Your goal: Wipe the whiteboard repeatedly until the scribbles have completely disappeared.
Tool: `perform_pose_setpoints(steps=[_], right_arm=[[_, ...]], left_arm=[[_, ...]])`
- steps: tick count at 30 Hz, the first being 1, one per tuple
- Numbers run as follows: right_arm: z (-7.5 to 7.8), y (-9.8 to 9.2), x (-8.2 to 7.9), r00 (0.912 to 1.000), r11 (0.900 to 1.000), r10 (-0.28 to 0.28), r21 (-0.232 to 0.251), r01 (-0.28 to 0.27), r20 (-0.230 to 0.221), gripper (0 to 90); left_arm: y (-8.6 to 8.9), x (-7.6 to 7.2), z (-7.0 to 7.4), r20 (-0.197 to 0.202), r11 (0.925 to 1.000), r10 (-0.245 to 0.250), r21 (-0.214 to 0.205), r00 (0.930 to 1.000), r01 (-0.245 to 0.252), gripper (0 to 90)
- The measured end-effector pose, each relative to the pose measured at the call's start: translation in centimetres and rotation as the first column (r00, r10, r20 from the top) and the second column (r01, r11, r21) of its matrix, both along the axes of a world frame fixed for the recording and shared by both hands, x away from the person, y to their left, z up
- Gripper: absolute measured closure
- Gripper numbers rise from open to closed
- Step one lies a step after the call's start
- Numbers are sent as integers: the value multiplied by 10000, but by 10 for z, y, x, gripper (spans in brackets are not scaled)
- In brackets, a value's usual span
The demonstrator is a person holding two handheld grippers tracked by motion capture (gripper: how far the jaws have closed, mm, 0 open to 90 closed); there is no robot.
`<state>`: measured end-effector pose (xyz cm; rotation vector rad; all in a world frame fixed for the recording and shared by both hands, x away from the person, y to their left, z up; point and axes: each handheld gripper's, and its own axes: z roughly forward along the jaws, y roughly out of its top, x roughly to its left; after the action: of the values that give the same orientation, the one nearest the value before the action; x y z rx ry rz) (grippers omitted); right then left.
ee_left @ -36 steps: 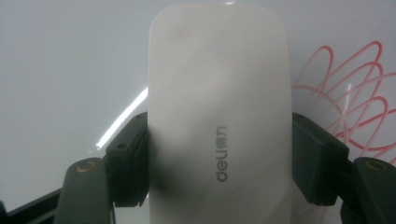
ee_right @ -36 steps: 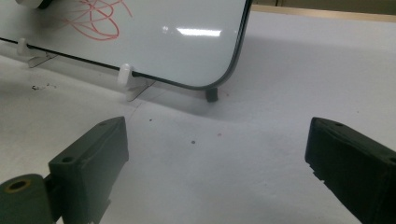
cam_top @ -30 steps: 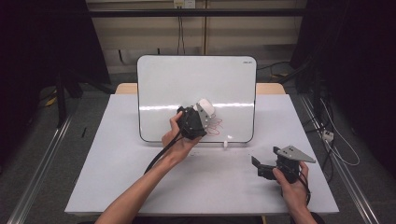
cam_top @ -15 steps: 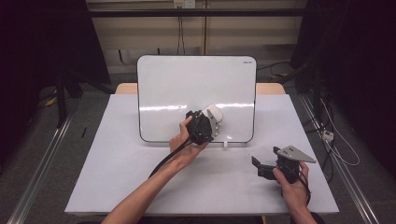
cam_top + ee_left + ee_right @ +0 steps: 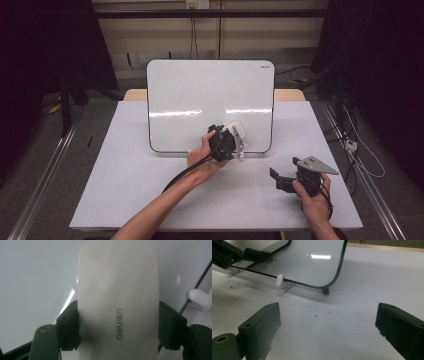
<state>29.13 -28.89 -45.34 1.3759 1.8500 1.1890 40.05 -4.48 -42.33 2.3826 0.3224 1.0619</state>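
A white board [image 5: 210,100] stands upright at the back of the table. My left gripper [image 5: 231,137] is shut on a white eraser [image 5: 235,131] marked "deli" and holds it against the board's lower right part. In the left gripper view the eraser [image 5: 117,297] sits clamped between both pads, with the board [image 5: 37,272] right behind it. My right gripper [image 5: 280,179] rests low over the table at the right, open and holding nothing. Its view [image 5: 327,332] looks at the board's lower corner [image 5: 312,262], where a small red mark [image 5: 273,257] shows beside the left gripper.
The white tabletop [image 5: 125,190] spreads wide in front of the board. The board stands on small feet, a white one [image 5: 279,281] and a dark one [image 5: 325,291]. Cables and rails run along the floor on both sides.
My left gripper has slid the eraser to the right and down along the board's lower part. The red scribble seen beside it earlier no longer shows in the high view. The right gripper has kept still.
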Motion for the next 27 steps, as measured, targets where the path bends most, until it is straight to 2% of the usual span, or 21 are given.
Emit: perform_pose_setpoints(steps=[2,6,10,15,20,22,27], right_arm=[[0,0,0,10000,10000,13,-8,-13,21,61],[0,0,0,10000,10000,32,14,-32,23,61],[0,0,0,10000,10000,30,10,-30,3,61],[0,0,-1,10000,10000,59,-1,-59,16,62],[0,0,-1,10000,10000,34,-1,-34,14,61],[0,0,0,10000,10000,46,-26,-46,24,61],[0,0,0,10000,10000,20,-32,-20,11,61]], left_arm=[[1,-1,-2,31,9999,-103,-69,9999,103,309],[3,-2,-1,-12,9991,-234,352,9997,234,309],[7,-2,0,-103,9987,-279,421,9996,283,309],[17,2,2,-337,10000,30,36,9994,-29,308],[38,9,8,-425,9986,428,-306,9982,-441,309],[49,12,10,-452,9967,625,-497,9970,-648,309],[77,21,18,-569,9852,1229,-1130,9908,-1287,309]])
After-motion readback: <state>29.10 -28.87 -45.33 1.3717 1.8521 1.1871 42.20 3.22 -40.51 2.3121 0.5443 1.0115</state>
